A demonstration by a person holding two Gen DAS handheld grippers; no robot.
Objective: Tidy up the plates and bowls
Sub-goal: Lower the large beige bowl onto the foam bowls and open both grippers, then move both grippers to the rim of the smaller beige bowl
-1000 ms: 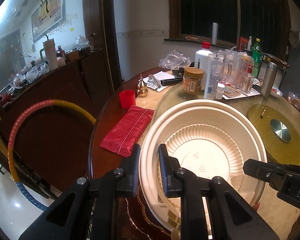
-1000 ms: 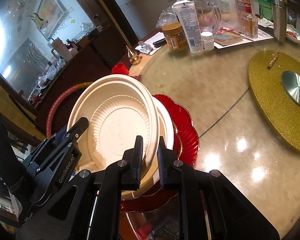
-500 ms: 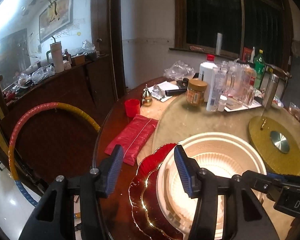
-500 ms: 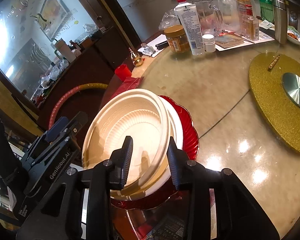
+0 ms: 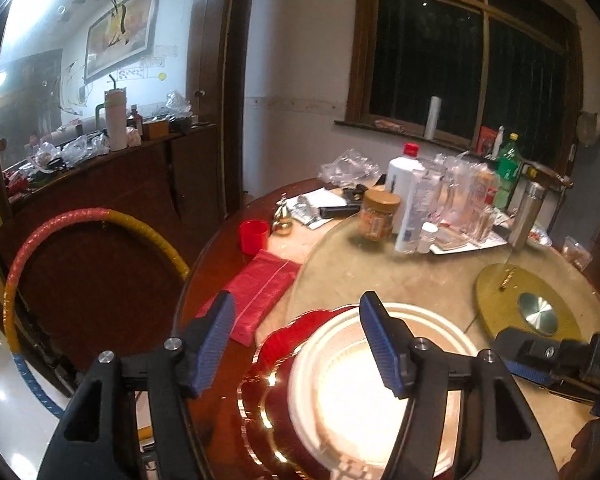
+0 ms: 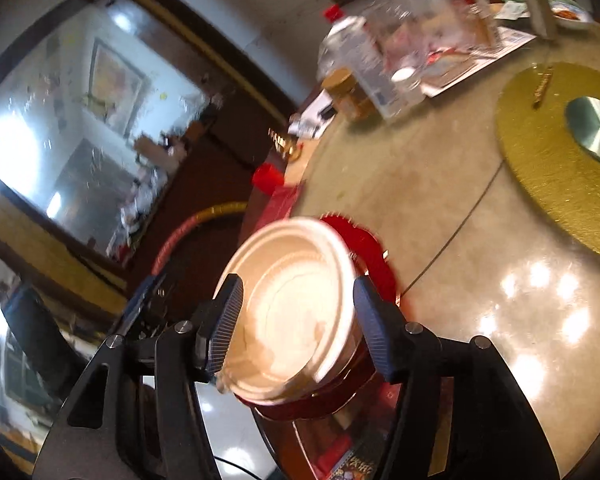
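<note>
- Both sets of fingers spread wide, nothing pinched: left gripper (image 5: pixel 296 340), right gripper (image 6: pixel 298 320).
- Cream ribbed disposable bowl (image 6: pixel 292 312) sits on scalloped red plate (image 6: pixel 366 252), stack near edge of round glass-topped table (image 6: pixel 440 208).
- Risk: a spread finger clips the bowl rim and skids the light stack off the edge.
- Right view blurred; rim clearance unclear.
- Red plastic pouch (image 5: pixel 256 294) beside stack could snag.

Blurred and cut off

The right wrist view was motion-smeared; the red plate (image 5: pixel 272 364) ran off the left view's bottom edge.
</note>
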